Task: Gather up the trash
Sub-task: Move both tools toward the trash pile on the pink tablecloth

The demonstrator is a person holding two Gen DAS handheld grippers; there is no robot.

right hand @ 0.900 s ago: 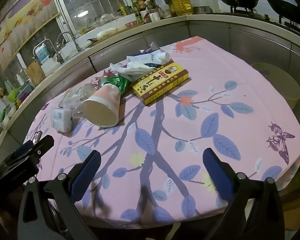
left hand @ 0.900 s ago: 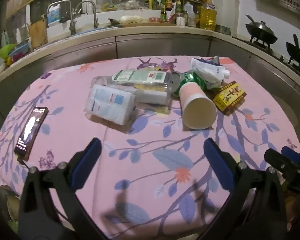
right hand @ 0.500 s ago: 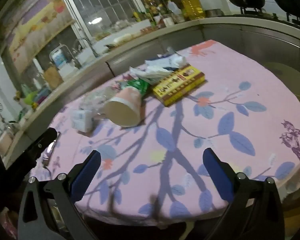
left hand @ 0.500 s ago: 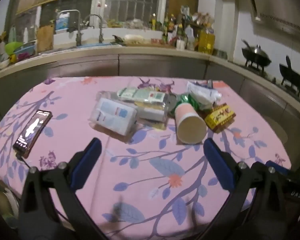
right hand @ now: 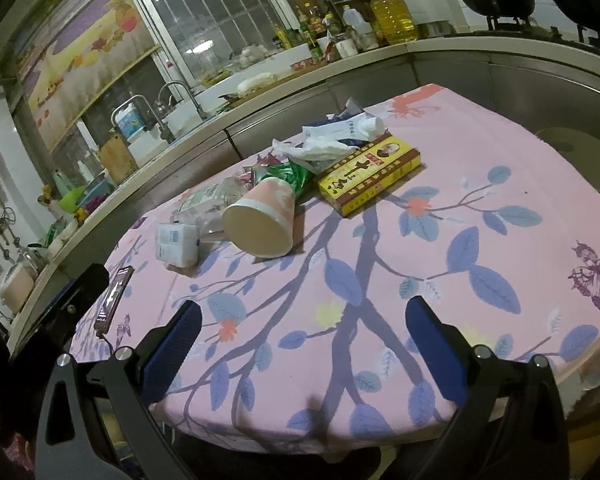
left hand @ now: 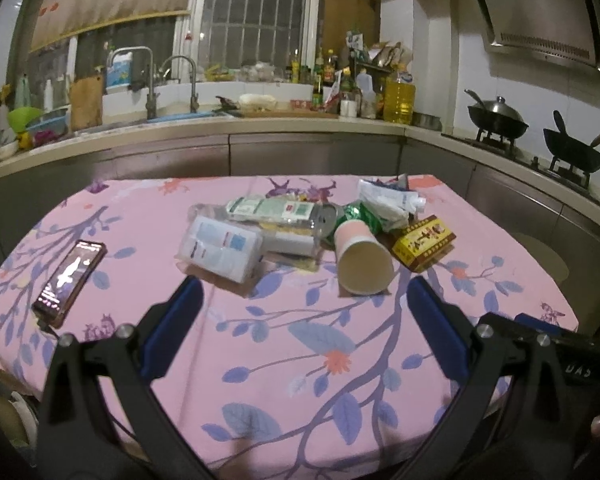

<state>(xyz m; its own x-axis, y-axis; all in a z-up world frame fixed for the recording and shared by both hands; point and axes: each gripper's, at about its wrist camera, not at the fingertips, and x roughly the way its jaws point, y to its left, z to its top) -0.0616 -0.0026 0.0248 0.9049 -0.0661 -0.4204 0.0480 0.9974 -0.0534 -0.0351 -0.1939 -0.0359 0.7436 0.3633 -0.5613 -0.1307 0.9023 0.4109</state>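
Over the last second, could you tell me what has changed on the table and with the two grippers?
Only the views changed: both cameras tilted up and drew back slightly, so the trash pile sits lower and smaller in frame. Nothing was gripped or released. The left gripper and right gripper stay wide open and empty. The paper cup still lies on its side beside the yellow box, the tissue pack and the phone unmoved.

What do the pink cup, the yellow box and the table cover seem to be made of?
Pink cup: probably paper; matte, with a thin rolled rim and plain tan inside.
Yellow box: likely printed cardboard, with sharp folded edges and a slight sheen.
Table cover: perhaps plastic or coated cloth; smooth, flat, printed with leaves.
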